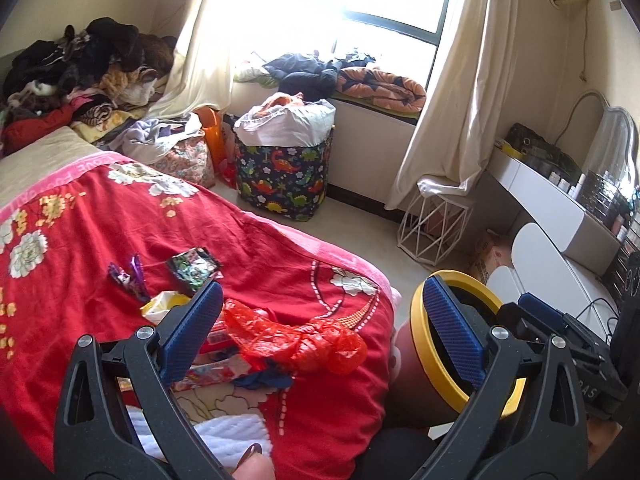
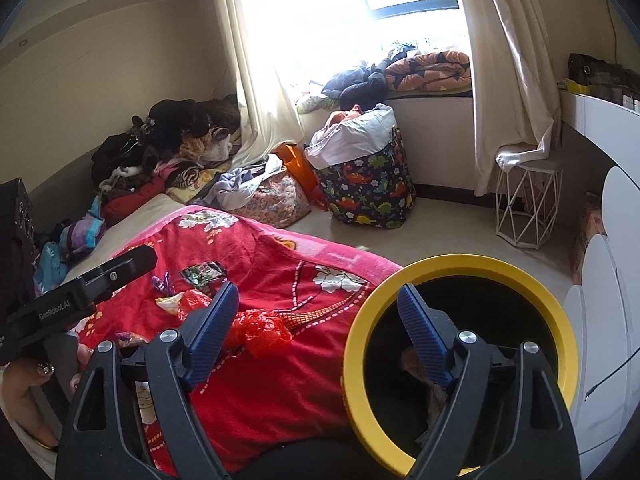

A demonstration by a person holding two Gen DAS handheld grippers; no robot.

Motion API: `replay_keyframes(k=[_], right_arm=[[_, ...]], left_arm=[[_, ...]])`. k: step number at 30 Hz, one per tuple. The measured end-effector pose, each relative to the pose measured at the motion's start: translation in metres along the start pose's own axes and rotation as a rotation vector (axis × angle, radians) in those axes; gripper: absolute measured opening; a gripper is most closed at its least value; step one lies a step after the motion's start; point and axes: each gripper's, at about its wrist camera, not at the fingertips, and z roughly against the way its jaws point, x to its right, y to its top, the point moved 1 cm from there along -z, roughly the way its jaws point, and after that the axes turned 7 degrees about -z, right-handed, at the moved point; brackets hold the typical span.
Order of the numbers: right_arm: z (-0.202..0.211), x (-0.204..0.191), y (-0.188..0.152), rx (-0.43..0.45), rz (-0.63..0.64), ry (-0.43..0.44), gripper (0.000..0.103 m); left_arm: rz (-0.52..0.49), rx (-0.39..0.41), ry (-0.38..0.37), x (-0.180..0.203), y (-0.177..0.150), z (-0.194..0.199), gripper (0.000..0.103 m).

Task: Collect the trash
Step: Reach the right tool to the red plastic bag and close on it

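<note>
Trash lies on the red flowered blanket (image 1: 100,240): a crumpled red plastic bag (image 1: 296,340) (image 2: 260,328), a dark shiny wrapper (image 1: 194,266) (image 2: 204,272), a purple wrapper (image 1: 128,276) and a yellow-white wrapper (image 1: 164,304). A dark bin with a yellow rim (image 2: 460,264) (image 1: 424,344) stands by the bed's edge, with some scraps inside. My left gripper (image 1: 320,316) is open above the red bag, holding nothing. My right gripper (image 2: 320,320) is open and empty; its right finger hangs over the bin's mouth, its left finger over the blanket.
A dinosaur-print basket (image 1: 284,176) full of laundry stands on the floor near the window seat. A white wire side table (image 1: 432,224) and a white desk (image 1: 560,208) are at the right. Piled clothes (image 1: 80,68) cover the bed's far end. A hand (image 2: 24,392) holds the left gripper.
</note>
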Motion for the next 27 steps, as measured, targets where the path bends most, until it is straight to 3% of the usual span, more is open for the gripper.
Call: replay_keyframes(k=[27], right_arm=[[-0.045,-0.083,-0.013,-0.110,0.171,0.124,0.086]], left_arm=[[0.162,0.035,0.177,-0.112,-0.009,0.039,0.092]])
